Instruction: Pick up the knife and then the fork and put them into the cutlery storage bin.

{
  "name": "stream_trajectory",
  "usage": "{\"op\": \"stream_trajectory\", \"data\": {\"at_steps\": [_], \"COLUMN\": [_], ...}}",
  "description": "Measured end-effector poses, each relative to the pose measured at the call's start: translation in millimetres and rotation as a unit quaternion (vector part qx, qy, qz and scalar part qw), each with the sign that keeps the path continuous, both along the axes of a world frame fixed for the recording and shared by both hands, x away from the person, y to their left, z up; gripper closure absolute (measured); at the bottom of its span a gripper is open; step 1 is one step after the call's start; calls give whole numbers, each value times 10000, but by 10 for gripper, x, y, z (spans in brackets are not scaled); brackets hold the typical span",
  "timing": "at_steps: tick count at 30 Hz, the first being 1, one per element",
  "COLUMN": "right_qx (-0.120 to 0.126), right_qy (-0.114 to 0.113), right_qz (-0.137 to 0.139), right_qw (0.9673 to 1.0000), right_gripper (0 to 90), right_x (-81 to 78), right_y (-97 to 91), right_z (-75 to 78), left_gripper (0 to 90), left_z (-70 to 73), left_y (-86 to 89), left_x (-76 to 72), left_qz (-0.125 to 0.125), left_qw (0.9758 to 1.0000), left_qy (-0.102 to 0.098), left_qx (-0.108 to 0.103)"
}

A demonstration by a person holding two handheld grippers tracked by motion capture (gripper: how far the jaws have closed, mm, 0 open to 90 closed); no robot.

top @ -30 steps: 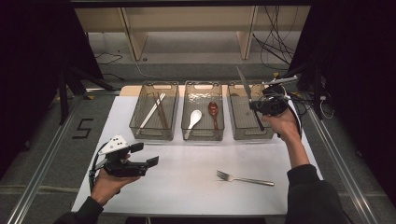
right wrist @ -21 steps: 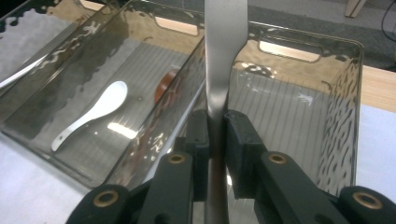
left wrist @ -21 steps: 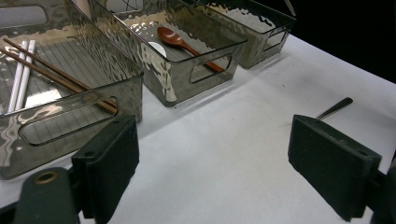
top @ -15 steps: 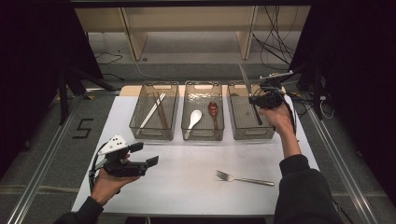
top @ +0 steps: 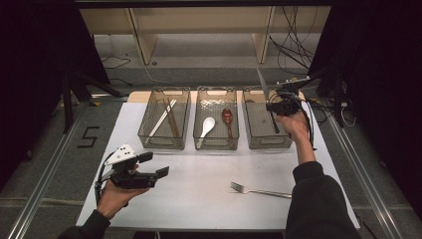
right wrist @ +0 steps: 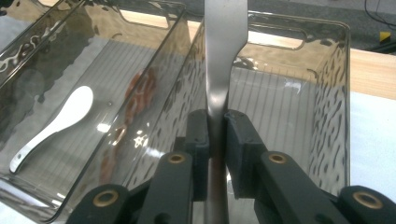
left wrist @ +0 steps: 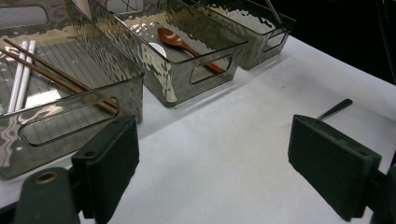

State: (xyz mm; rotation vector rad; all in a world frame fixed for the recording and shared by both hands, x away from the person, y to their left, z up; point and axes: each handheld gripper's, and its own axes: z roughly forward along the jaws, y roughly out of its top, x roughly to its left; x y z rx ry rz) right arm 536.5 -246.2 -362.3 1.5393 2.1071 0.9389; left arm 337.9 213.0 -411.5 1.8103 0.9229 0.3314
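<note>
A: Three clear bins stood in a row on the counter (top: 199, 199). The left bin (top: 164, 140) held chopsticks (top: 166, 117), two pale and two brown as far as the left gripper view showed; the middle bin (top: 215, 142) held one white spoon (top: 206, 129) and one brown spoon (top: 227, 118).

B: And the right bin (top: 263, 142)?

A: The right gripper (right wrist: 215, 122) was clamped on one knife (right wrist: 223, 51), blade upward, over that bin. One fork (top: 259, 190) lay on the counter, well apart.

B: How should the step have been done?

A: By my judgement, the knife wanted lowering lengthwise, tilted flat between the walls, and released only once it rested on the floor. The left gripper (top: 154, 167) hung with jaws wide, holding nothing, free for the fork.
</note>
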Motion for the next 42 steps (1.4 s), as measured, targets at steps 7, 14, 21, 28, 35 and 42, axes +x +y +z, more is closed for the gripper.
{"op": "stream_trajectory", "data": {"at_steps": [7, 14, 21, 28, 35, 42], "right_qx": [-13, -13, -153, -2, 51, 88], "right_qy": [134, 230, 323, 51, 69, -106], "right_qz": [-56, -139, -241, 49, 585, 1025], "right_qw": [9999, 9996, 9991, 10000, 9982, 9946], "right_gripper": [807, 803, 772, 630, 439, 349], "right_x": [26, 33, 24, -61, -253, -541], "right_y": [3, 2, 2, 35, 82, 149], "right_z": [-73, -168, -232, -73, -14, 88], "left_gripper": [159, 159, 159, 159, 158, 158], "left_z": [-2, -3, 1, 4, 0, 1], "left_y": [-7, -6, -3, -2, -4, -3], "left_x": [0, 0, 3, 0, 5, 6], "left_qz": [-14, -12, -13, -7, -2, 4], "left_qw": [10000, 10000, 10000, 10000, 10000, 10000], "left_qy": [6, 12, 33, 25, 31, 25], "left_qx": [22, 22, -14, -20, -21, -25]}}
